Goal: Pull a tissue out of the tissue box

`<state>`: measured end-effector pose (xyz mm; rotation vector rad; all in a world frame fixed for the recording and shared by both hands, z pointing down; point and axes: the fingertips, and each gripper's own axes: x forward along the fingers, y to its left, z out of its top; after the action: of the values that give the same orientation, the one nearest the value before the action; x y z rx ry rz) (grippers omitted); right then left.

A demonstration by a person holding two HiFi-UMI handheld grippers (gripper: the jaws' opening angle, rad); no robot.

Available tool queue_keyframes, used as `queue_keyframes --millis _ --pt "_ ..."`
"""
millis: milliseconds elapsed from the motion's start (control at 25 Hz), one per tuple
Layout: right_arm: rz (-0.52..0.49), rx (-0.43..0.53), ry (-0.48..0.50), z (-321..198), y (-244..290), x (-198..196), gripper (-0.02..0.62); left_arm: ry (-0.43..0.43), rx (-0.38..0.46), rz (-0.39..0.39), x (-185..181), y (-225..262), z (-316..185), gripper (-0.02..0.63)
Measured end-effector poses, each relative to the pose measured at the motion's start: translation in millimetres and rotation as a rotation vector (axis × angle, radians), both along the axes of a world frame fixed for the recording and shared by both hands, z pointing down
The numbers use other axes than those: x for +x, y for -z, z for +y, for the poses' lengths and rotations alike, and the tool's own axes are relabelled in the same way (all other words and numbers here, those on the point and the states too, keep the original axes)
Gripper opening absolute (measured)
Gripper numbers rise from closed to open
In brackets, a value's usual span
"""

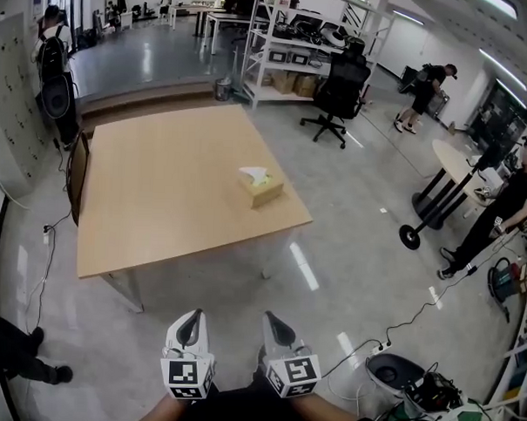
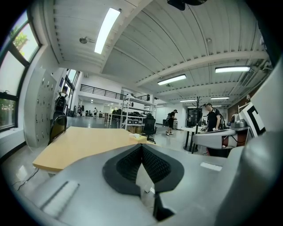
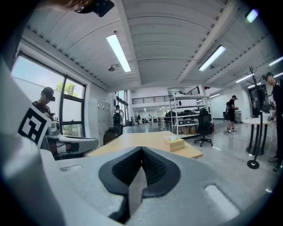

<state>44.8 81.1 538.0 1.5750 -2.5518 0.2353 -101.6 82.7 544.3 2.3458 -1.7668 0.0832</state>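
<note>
The tan tissue box (image 1: 263, 189) stands near the right edge of the wooden table (image 1: 159, 201), with a white tissue (image 1: 255, 173) sticking up from its top. Both grippers are held low over the floor, well short of the table's near edge. My left gripper (image 1: 194, 314) and my right gripper (image 1: 270, 316) are side by side, both shut with nothing between the jaws. In the left gripper view the box (image 2: 139, 137) is small and far beyond the closed left gripper (image 2: 142, 146). The right gripper view has the box (image 3: 175, 143) ahead and to the right of the closed right gripper (image 3: 141, 149).
A black chair (image 1: 77, 173) stands at the table's left side. An office chair (image 1: 340, 91) and metal shelves (image 1: 292, 49) are behind the table. At the right are a round table (image 1: 457, 166) and people. Cables and a power strip (image 1: 375, 348) lie on the floor.
</note>
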Motion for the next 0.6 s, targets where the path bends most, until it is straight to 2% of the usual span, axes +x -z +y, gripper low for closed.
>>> queue_keyframes --millis 280,600 --pt "-0.023 0.036 0.023 -36.9 22.2 22.3 -0.009 0.04 0.028 -0.013 21.7 21.5 -35.5 0.018" --pt "-0.027 0.025 0.117 -85.8 19.7 53.2 -0.009 0.065 -0.013 -0.028 75.5 21.1 -90.0 0.018"
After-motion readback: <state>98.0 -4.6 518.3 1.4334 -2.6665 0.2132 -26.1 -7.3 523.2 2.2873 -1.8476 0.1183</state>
